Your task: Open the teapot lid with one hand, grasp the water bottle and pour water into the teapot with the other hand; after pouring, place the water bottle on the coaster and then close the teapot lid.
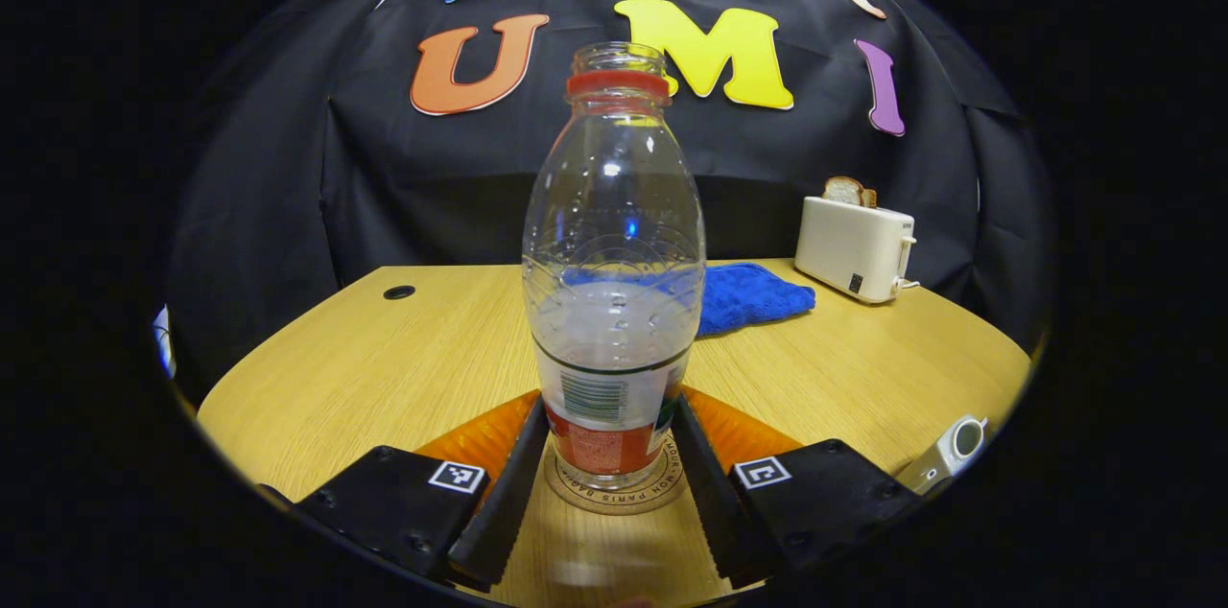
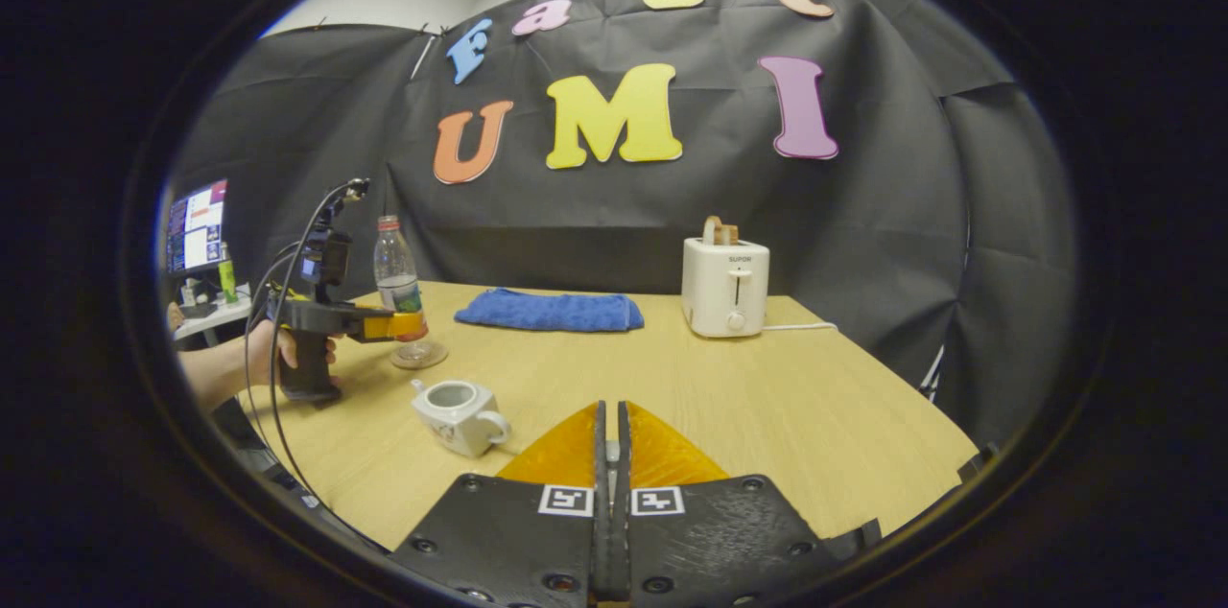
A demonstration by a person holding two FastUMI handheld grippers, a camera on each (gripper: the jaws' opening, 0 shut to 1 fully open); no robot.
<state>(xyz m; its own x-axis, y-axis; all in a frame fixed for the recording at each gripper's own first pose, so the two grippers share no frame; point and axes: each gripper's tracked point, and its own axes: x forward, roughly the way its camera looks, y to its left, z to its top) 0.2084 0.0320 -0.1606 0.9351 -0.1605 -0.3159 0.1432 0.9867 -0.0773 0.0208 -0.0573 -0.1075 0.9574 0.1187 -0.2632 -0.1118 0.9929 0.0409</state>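
A clear water bottle [image 1: 614, 253] with a red neck ring and no cap stands upright on a round coaster [image 1: 662, 493], partly filled with water. My left gripper [image 1: 611, 411] is shut on its lower part, one finger pressing each side. In the right gripper view the same bottle [image 2: 396, 277] stands on the coaster [image 2: 422, 359] at the table's left, with the left gripper [image 2: 408, 327] around it and a hand [image 2: 264, 354] holding it. The white teapot [image 2: 456, 411] stands with no lid on it, left of my right gripper [image 2: 611, 407]. That gripper is shut; what it pinches is hidden.
A blue cloth [image 2: 549, 312] lies at the back of the wooden table [image 2: 767, 397]. A white toaster [image 2: 725, 287] with bread in it stands at the back right. The teapot's edge [image 1: 945, 455] shows low on the right of the left gripper view. A monitor [image 2: 197, 226] sits far left.
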